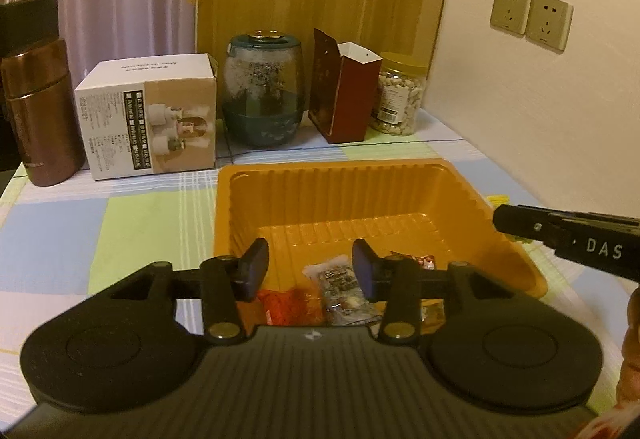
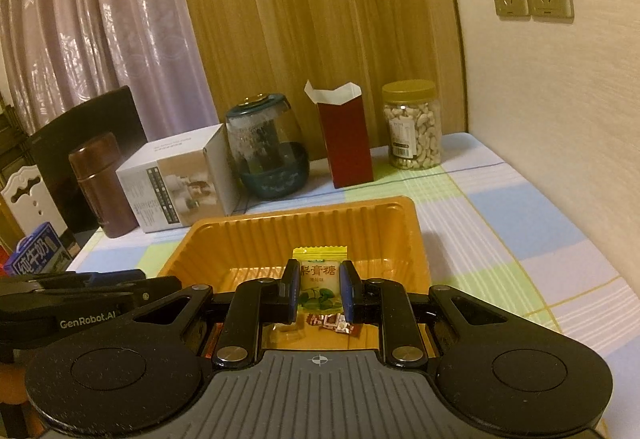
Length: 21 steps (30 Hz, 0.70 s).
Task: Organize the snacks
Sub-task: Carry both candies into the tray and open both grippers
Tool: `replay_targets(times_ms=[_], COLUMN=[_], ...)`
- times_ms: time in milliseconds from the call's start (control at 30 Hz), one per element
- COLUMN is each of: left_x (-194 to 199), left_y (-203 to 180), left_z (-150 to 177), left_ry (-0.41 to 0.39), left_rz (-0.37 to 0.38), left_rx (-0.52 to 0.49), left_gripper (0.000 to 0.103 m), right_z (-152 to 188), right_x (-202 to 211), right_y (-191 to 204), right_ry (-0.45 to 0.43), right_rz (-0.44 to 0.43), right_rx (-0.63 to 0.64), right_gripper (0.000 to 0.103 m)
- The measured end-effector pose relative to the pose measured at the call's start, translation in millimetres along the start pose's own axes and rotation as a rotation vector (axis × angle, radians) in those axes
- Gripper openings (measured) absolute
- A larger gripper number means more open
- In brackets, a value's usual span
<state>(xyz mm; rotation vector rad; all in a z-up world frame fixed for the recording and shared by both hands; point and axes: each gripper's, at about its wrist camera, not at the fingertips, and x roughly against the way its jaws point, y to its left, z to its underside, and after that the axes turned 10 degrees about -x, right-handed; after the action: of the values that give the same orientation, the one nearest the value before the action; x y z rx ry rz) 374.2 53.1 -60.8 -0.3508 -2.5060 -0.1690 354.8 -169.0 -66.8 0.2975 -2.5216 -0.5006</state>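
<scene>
An orange ribbed plastic tray [image 1: 360, 187] [image 2: 304, 223] lies on the checked tablecloth. Inside it lie a clear-wrapped snack [image 1: 340, 287], an orange-red packet [image 1: 288, 303] and small red-and-white candies [image 1: 420, 261] [image 2: 332, 323]. My left gripper [image 1: 310, 269] is open and empty above the tray's near end. My right gripper [image 2: 319, 293] is shut on a yellow-green candy packet [image 2: 320, 279] and holds it over the tray. The right gripper's body [image 1: 568, 235] reaches in from the right in the left wrist view.
Along the back stand a brown flask [image 1: 38, 111], a white carton [image 1: 148, 115], a dark glass jar [image 1: 262, 91], an open dark red box [image 1: 344, 91] and a nut jar [image 1: 400, 95]. A wall with sockets [image 1: 528, 17] bounds the right. A blue milk carton [image 2: 36, 251] sits far left.
</scene>
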Motion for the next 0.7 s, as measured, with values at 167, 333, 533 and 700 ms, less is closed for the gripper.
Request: replay_targets(times_ms=[167, 333, 533, 700], left_x=[3.9, 5.8, 4.9, 4.6], left_y=[5.8, 6.2, 2.2, 0.3], left_z=[0.8, 1.5, 2.3, 3.3], left_ry=[0.002, 0.006, 0.012, 0.013], left_rz=[-0.012, -0.015, -0.005, -0.003], left_rx=[0.015, 0.018, 0.007, 0.004], left_gripper=[0.041, 0.041, 0.041, 0.041], right_z=[-1.3, -1.3, -1.1, -0.6], right_x=[-1.0, -0.8, -0.8, -0.7], right_y=[-0.5, -0.1, 0.4, 1.8], right_ry=[0.001, 0.001, 0.002, 0.004], right_rz=[0.0, 0.0, -0.001, -0.003], right_rx=[-0.007, -0.007, -0.007, -0.005], right_gripper=[0.021, 0.021, 0.021, 0.021])
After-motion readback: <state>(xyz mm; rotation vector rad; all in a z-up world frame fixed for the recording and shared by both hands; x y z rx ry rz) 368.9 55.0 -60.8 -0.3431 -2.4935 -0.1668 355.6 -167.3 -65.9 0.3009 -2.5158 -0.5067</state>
